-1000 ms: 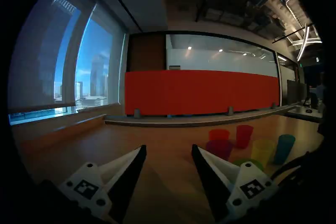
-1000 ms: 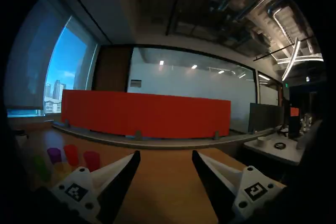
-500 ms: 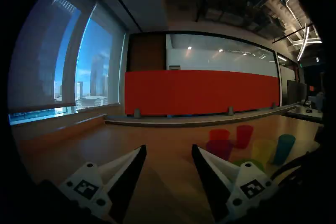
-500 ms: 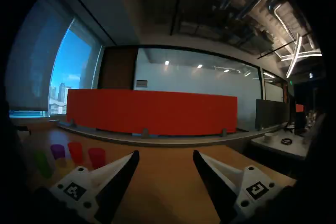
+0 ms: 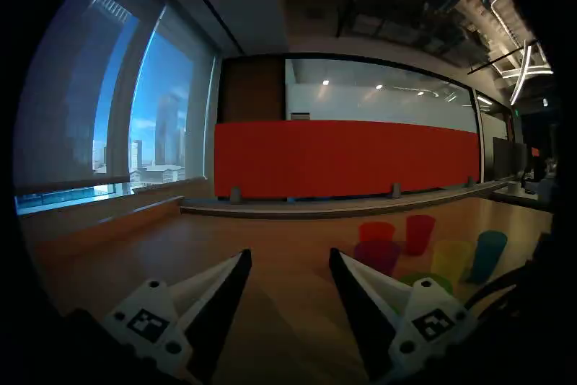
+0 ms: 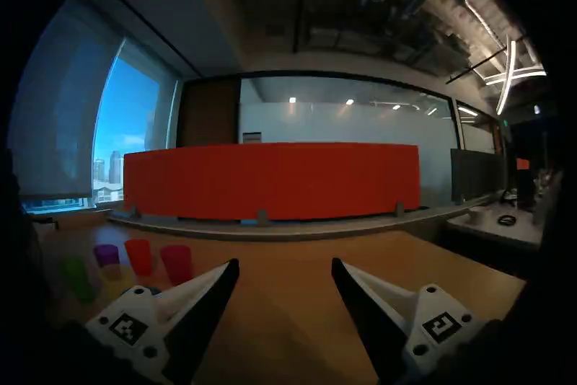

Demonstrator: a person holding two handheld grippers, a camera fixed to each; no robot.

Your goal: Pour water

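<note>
Two grippers, the left gripper (image 5: 288,270) and the right gripper (image 6: 285,277), are over the tabletop (image 5: 288,241) with their jaws wide apart and empty, and the colored cups (image 5: 419,232) stand close together on it, ahead and to the right of the left one.

Red partition (image 5: 346,158) behind wooden table (image 5: 288,241)

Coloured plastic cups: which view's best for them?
Left gripper view: the coloured plastic cups stand larger, six colours separable, the green one partly behind the left gripper. Right gripper view shows some of them, smaller and dimmer, at its left edge.
</note>
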